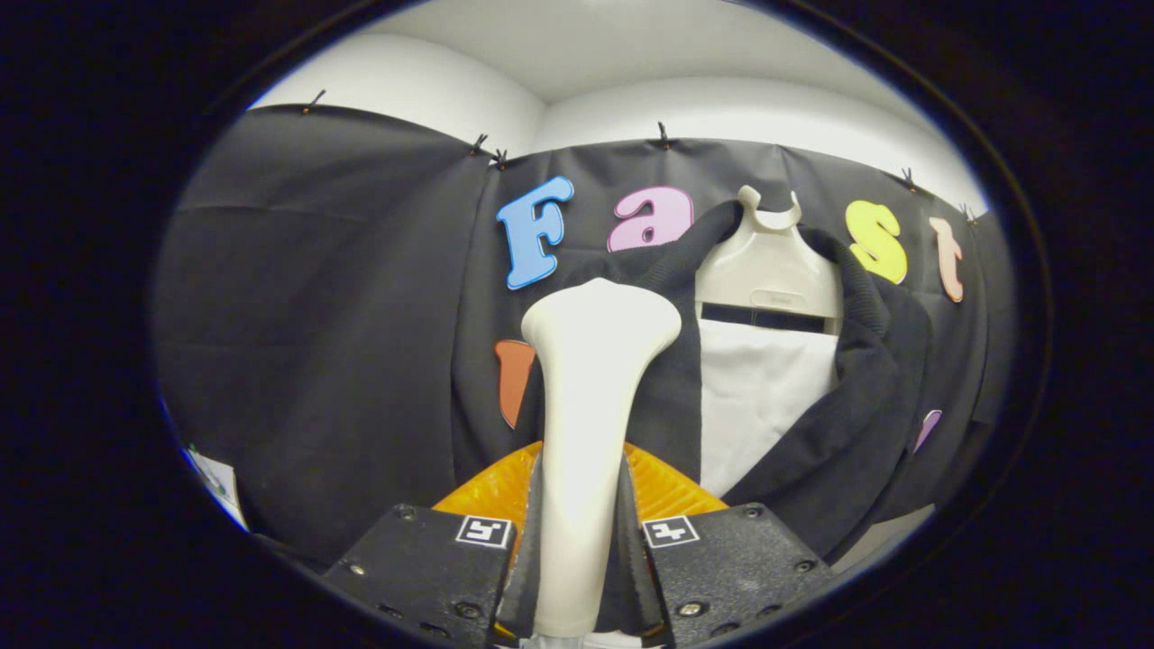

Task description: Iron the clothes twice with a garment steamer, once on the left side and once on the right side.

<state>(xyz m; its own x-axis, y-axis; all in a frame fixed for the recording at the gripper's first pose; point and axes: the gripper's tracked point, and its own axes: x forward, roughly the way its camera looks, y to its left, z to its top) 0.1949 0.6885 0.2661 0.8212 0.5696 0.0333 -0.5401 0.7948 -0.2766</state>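
My gripper [581, 532] is shut on the handle of a cream-white garment steamer [590, 397], which stands upright between the fingers. Its wide head reaches up in front of the left front panel of a black garment [847, 424]. The garment hangs open on a cream board-shaped hanger [766, 270] against the booth wall, with a white board face [753, 397] showing between its two front panels. The steamer head is at the garment's left side, near the collar; whether it touches the cloth I cannot tell.
The black cloth wall [315, 315] runs behind and to the left of the garment. A pale surface edge [888, 536] shows under the garment's right hem. A small printed card [215, 482] sits low on the left.
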